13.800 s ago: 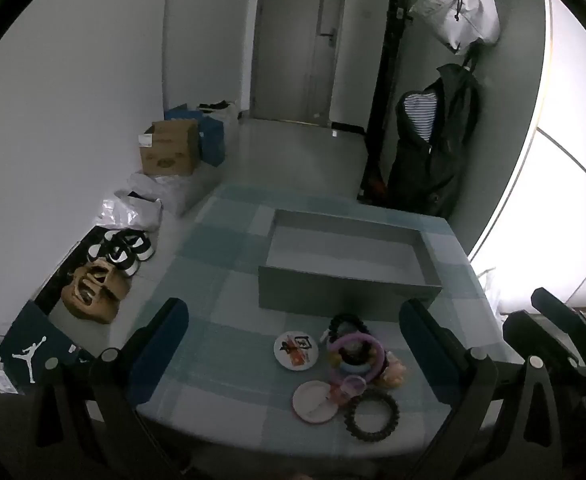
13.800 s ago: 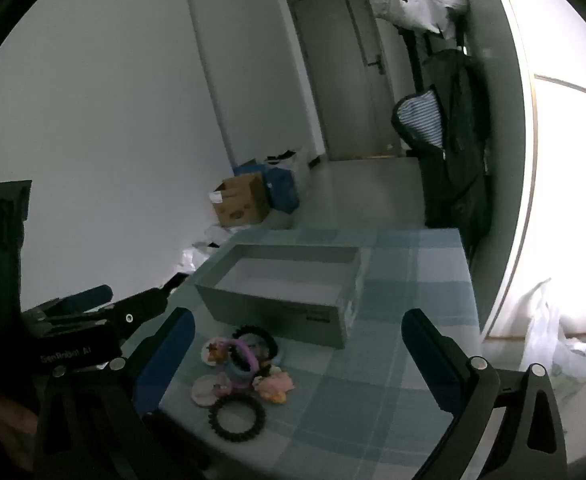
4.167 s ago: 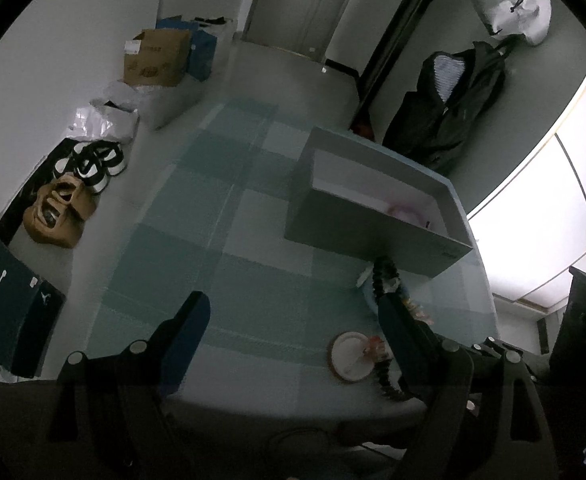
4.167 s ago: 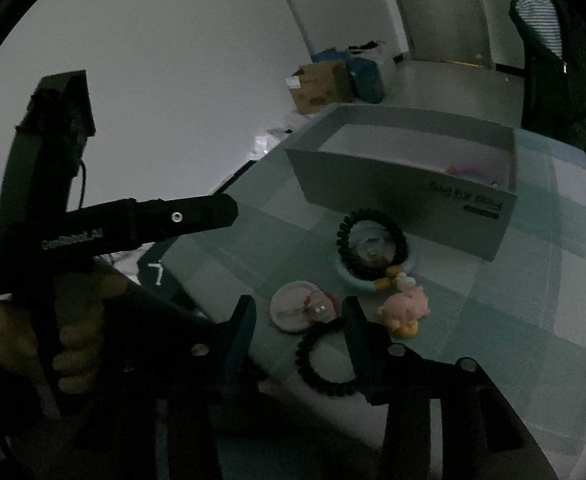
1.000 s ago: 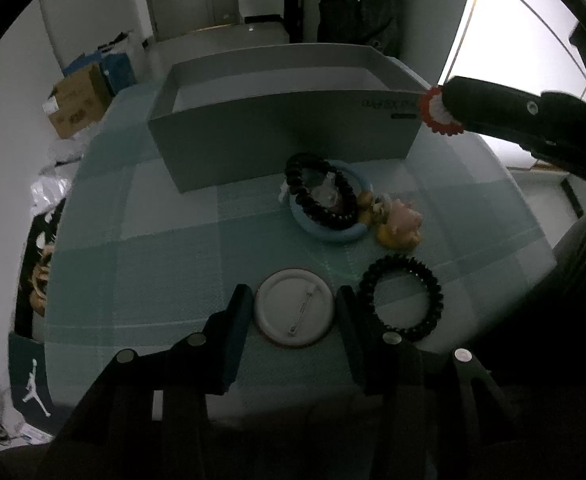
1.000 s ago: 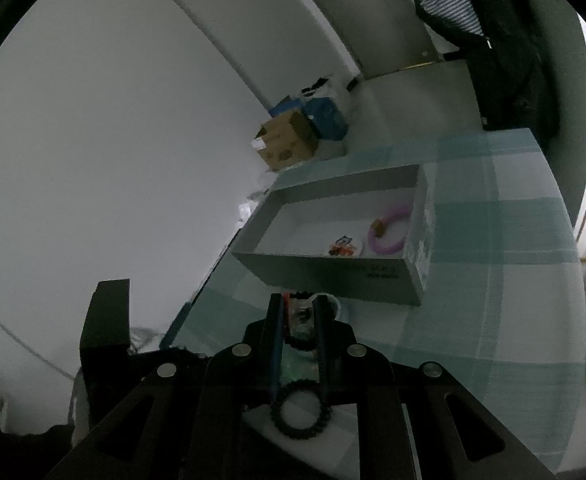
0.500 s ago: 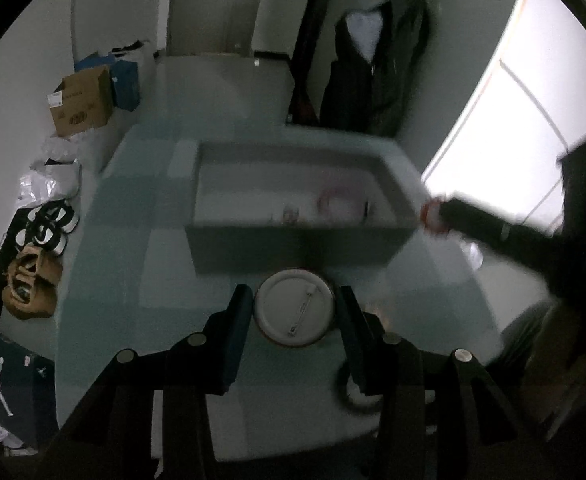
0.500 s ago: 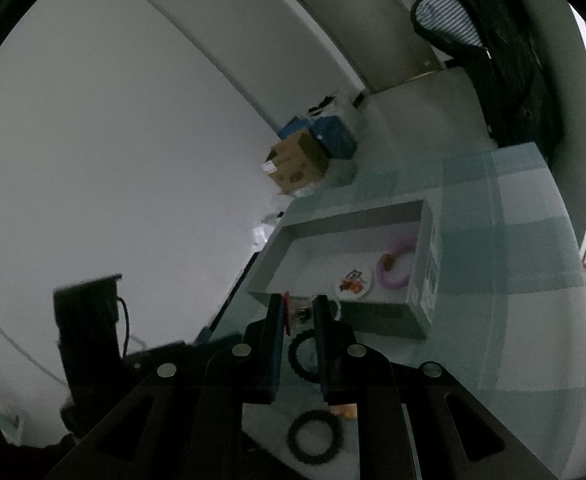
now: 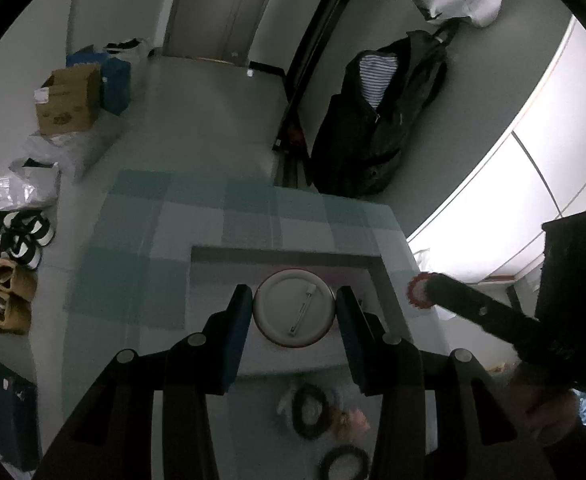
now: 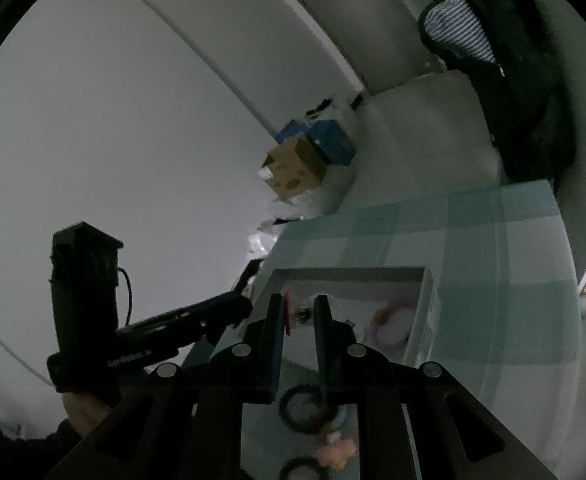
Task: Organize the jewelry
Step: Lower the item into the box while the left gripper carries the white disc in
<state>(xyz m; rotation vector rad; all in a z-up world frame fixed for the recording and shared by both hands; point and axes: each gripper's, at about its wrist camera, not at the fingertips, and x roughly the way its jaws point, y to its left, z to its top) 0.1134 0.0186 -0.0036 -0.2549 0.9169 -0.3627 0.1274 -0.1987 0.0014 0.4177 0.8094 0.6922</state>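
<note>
The left gripper (image 9: 293,312) was clamped on a white pin badge (image 9: 294,309), raised since a second earlier above the grey box (image 9: 389,292). The right gripper (image 10: 299,316) pinched a small trinket (image 10: 302,314). A checked tablecloth (image 9: 141,248) was spread beneath

Your left gripper (image 9: 293,312) holds the pin badge (image 9: 293,307) flat between its fingers, above the box (image 9: 389,284) on the table (image 9: 141,248). Your right gripper (image 10: 299,314) hangs over the same box with a small ornament (image 10: 300,314) pinched between its fingers. On the table nearer you than the box lie a beaded bracelet (image 9: 311,410), a small figurine (image 9: 351,420) to its right, and nearest you a coiled hair tie (image 9: 345,464).
</note>
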